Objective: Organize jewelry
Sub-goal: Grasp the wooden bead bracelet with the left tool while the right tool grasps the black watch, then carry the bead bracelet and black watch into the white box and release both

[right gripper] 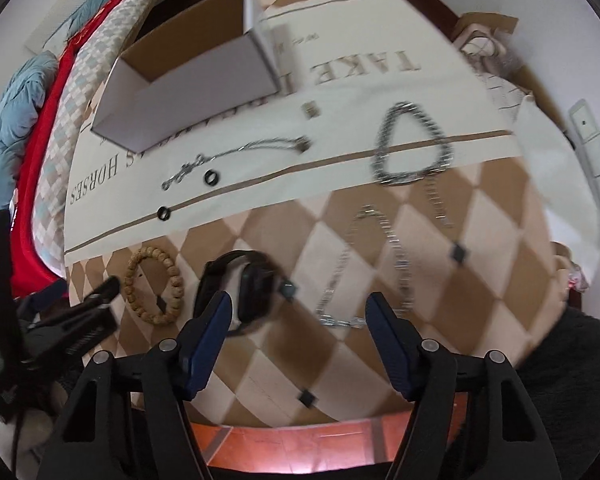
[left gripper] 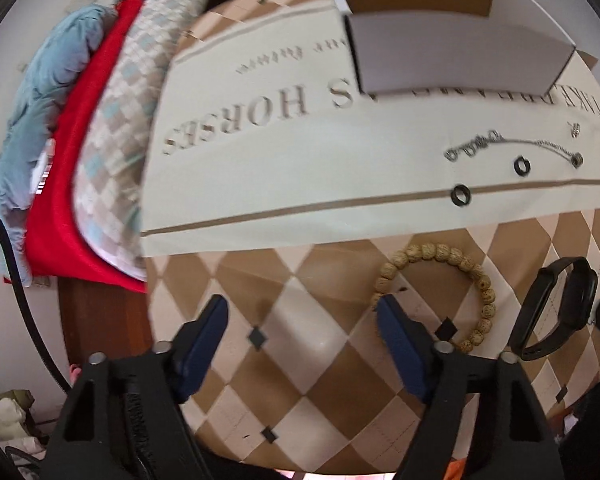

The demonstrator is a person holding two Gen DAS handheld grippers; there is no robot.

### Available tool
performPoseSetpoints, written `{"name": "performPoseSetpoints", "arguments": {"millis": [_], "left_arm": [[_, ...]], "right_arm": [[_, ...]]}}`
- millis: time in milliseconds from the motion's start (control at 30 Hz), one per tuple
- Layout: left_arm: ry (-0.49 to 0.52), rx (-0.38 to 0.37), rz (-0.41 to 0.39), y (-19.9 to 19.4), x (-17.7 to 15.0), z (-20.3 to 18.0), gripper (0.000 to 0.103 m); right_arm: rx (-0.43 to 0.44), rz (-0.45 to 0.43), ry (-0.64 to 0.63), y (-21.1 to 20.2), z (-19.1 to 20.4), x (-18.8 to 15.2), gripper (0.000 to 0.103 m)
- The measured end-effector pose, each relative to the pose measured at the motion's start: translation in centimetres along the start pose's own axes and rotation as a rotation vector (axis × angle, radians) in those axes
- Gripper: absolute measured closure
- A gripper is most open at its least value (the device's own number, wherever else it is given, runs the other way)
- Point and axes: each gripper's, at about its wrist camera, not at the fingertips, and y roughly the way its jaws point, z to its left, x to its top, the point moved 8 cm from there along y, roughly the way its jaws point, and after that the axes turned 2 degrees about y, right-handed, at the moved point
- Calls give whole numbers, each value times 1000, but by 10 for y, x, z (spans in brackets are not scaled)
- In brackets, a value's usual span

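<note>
Jewelry lies spread on a table w/ a diamond-pattern cloth [right gripper: 480, 216]: bead bracelet [left gripper: 436, 292], black band [right gripper: 240, 292], silver chains [right gripper: 364, 264], two black rings [left gripper: 460, 195], all outside the open white box [right gripper: 188, 92] at the far side. Left gripper [left gripper: 302, 346] hangs over bare cloth beside the bracelet, jaws partly open, holding nothing. Right gripper [right gripper: 298, 338] sits betw. band & chain, likewise part-open & empty. Step looks like approach for first pickups; next, each must settle on one piece, then close.
</note>
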Motion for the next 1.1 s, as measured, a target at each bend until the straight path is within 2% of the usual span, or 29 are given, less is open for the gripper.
{"name": "performPoseSetpoints", "arguments": {"millis": [33,100,133,167,467,533,700,767,967,1100], "left_arm": [[-1,-18,-5,1,0,-2,43],[-2,-53,-16,2,3,-6,61],[-3,-67,-7,4,3,-7,82],[-4,-74,-2,6,3,-8,96],[-12,-37,-21,13,-14,19,97],[-17,-32,-23,13,-17,22,97],[-17,-26,-40,11,-17,25,97],[-19,-34,-41,10,-18,22,97],[-29,-47,-36,9,-21,18,97],[-37,-56,-46,4,-21,17,97]], "right_arm": [[7,9,-2,4,4,-1,34],[9,20,-6,11,9,-3,37],[9,25,-11,13,12,-4,37],[8,32,-14,16,14,-4,37],[-16,61,-59,29,24,-5,41],[-18,73,-65,36,29,-5,47],[-42,68,-102,40,32,-4,75],[-62,65,-123,41,30,-4,81],[-116,50,-191,44,39,-5,86],[-99,39,-197,46,46,-7,89]]}}
